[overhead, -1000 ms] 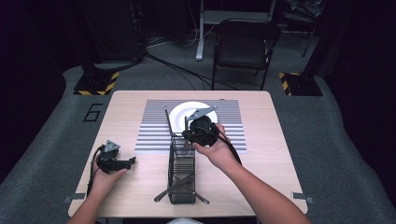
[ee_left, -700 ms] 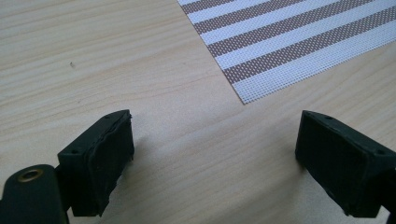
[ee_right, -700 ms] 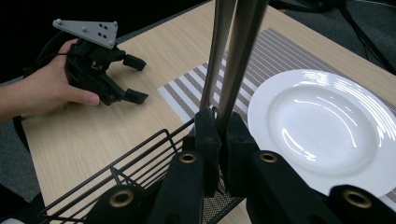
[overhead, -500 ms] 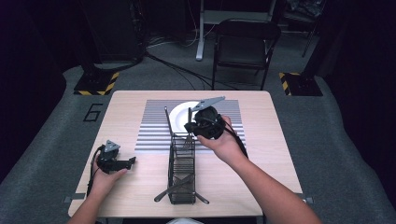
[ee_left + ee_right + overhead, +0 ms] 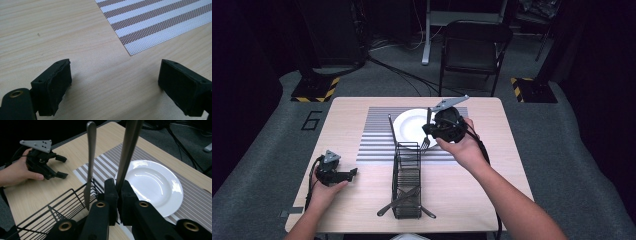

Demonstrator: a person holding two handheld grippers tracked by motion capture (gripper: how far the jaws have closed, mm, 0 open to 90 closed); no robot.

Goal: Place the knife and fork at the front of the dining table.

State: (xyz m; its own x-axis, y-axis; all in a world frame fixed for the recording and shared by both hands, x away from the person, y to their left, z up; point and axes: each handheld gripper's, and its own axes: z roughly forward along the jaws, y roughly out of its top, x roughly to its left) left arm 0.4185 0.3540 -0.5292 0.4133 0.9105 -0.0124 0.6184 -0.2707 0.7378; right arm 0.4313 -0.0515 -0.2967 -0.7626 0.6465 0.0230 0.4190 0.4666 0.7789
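One fork [image 5: 424, 145] is the thing in hand: the right gripper [image 5: 429, 131] has its jaws pressed together on the handle, and in the right gripper view the steel handle [image 5: 127, 152] rises from between the black pads [image 5: 111, 192]. The fork's long axis is close to upright, tines down. From above, the tines hang just over the far end of the black wire rack [image 5: 407, 167], beside the near edge of the white plate [image 5: 404, 131].

What the next move probably turns on is this: the plate lies just beyond and to the left of the fork from the person's side, on the striped placemat [image 5: 374, 131], so the right hand is much the nearer one. To lie flat on the plate or the mat, the fork would have to tip from upright to level.

A second utensil [image 5: 390, 127] stands upright in the rack, close to the held fork, and the right gripper view shows its handle [image 5: 90, 157] just beside it. It could be knocked as the fork swings clear. More cutlery [image 5: 408, 199] lies across the rack's near end.

The left gripper [image 5: 353, 173] rests on the table [image 5: 347, 112] at the person's left, well apart from the rack. Its jaws are spread wide with nothing between them, over bare wood near a corner of the placemat [image 5: 155, 22].

No brand or label can be read. A large "6" [image 5: 311, 120] is marked on the floor left of the table
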